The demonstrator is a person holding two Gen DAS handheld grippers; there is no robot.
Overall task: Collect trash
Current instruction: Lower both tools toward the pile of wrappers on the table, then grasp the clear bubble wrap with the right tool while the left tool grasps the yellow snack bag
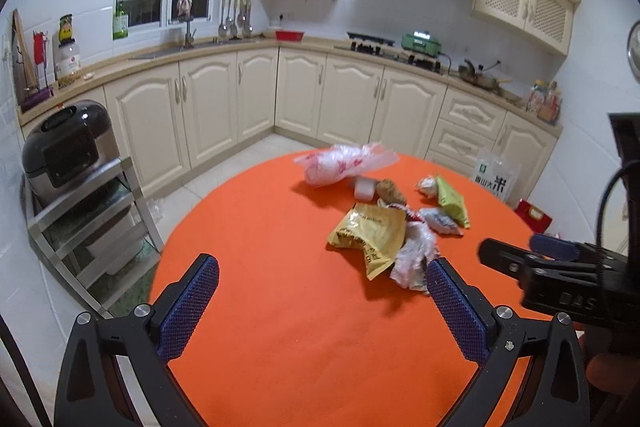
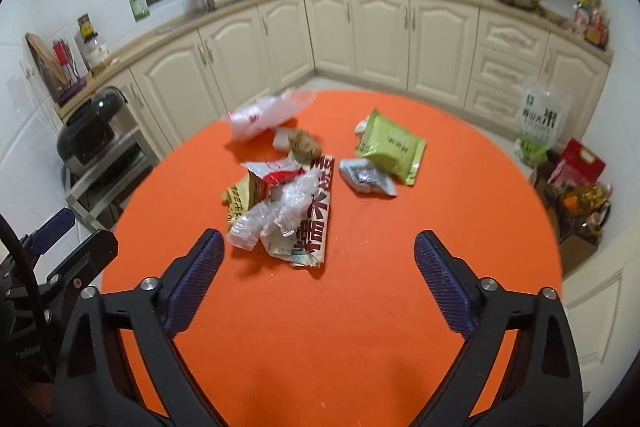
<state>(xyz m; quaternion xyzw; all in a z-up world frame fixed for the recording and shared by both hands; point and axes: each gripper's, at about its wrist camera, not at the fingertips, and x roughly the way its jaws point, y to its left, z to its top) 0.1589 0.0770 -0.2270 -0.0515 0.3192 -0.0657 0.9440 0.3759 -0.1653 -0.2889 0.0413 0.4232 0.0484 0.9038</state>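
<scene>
Trash lies in a loose heap on the round orange table point(image 1: 280, 307) point(image 2: 400, 287): a yellow snack bag point(image 1: 370, 233) point(image 2: 237, 201), crumpled clear plastic point(image 1: 412, 259) point(image 2: 276, 215), a red-and-white wrapper point(image 2: 316, 215), a green packet point(image 1: 452, 201) point(image 2: 390, 147), a silver wrapper point(image 1: 440, 221) point(image 2: 366, 179), a brown lump point(image 1: 392, 191) point(image 2: 304, 145) and a thin plastic bag point(image 1: 344, 163) point(image 2: 268, 113). My left gripper point(image 1: 322, 277) is open, empty, near the heap's left side. My right gripper point(image 2: 318, 253) is open over the table just short of the crumpled plastic, nothing between its pads.
Cream kitchen cabinets point(image 1: 248, 99) run behind the table. A metal rack with a rice cooker point(image 1: 68, 143) stands left. A rice sack point(image 2: 542, 123) and a red box point(image 2: 578, 163) sit on the floor at right. The right gripper point(image 1: 552, 267) shows in the left wrist view.
</scene>
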